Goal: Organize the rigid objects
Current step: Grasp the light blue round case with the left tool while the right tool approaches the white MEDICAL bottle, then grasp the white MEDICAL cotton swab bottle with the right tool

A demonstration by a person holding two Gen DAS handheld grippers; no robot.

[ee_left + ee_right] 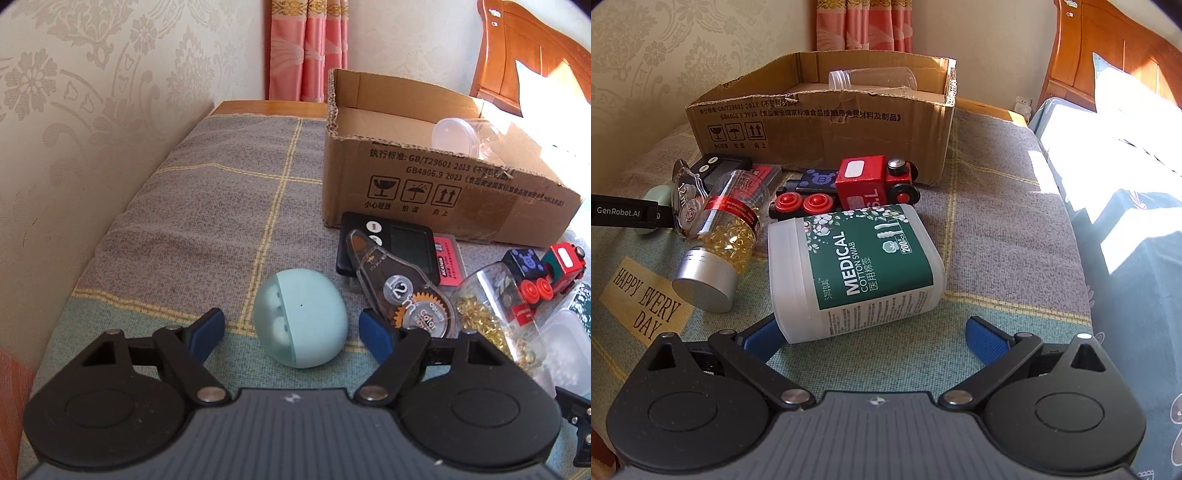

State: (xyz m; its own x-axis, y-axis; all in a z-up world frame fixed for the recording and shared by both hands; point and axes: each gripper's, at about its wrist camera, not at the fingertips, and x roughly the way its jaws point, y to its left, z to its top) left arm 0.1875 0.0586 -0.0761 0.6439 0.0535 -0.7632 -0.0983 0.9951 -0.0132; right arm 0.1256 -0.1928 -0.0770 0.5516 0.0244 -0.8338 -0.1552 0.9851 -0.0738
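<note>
A pale blue-green round earbud case (301, 321) lies on the checked cloth. My left gripper (295, 328) straddles it, and a gap shows on each side between the blue pads and the case, so it is open. In the right wrist view a white medical cotton swab box (853, 269) lies on its side. My right gripper (875, 339) stands open around its near end; the left finger (764, 339) is partly hidden behind the box corner and the right finger is well apart. An open cardboard box (443, 192) holds a clear plastic jar (461, 136).
A correction tape (402, 288), black timer (391, 240), pink case (448, 264), toy train (871, 181) and capsule bottle (727, 229) crowd the space before the cardboard box. A wall runs along the left. A bed (1126, 206) borders the right.
</note>
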